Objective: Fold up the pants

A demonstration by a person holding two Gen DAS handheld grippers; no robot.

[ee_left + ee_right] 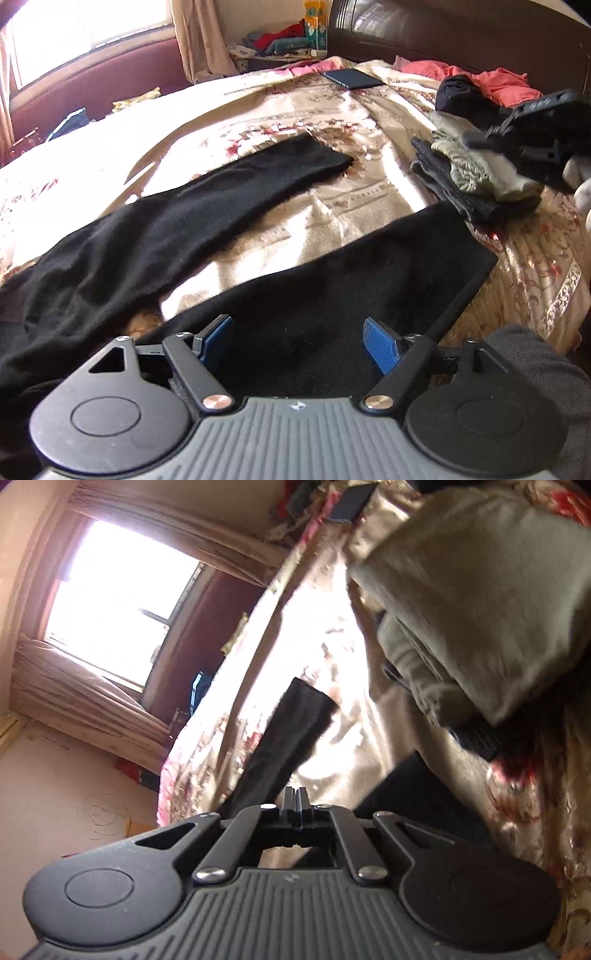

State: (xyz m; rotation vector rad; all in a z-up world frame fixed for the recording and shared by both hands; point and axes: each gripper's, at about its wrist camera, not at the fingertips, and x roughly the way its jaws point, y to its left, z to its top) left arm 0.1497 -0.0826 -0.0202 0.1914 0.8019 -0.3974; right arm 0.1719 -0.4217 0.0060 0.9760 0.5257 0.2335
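Observation:
Black pants point(155, 236) lie flat on the patterned bedspread point(332, 122) with both legs splayed apart. My left gripper point(295, 328) hovers over the nearer, right-hand leg point(369, 266); its blue pads point(380, 349) stand wide apart with nothing gripped between them. My right gripper point(476, 142) is raised at the right, above a stack of folded clothes. In the tilted right wrist view the right gripper point(295, 794) has its fingers pressed together with nothing between them, and the far pant leg point(291, 734) shows beyond the tips.
A stack of folded grey and beige clothes point(476, 177) sits at the right of the bed. Behind it lie a black garment point(461, 96) and pink cloth point(491, 79). A dark flat phone-like object point(352, 78) rests near the brown headboard point(461, 33). A window point(118, 602) with curtains lies beyond.

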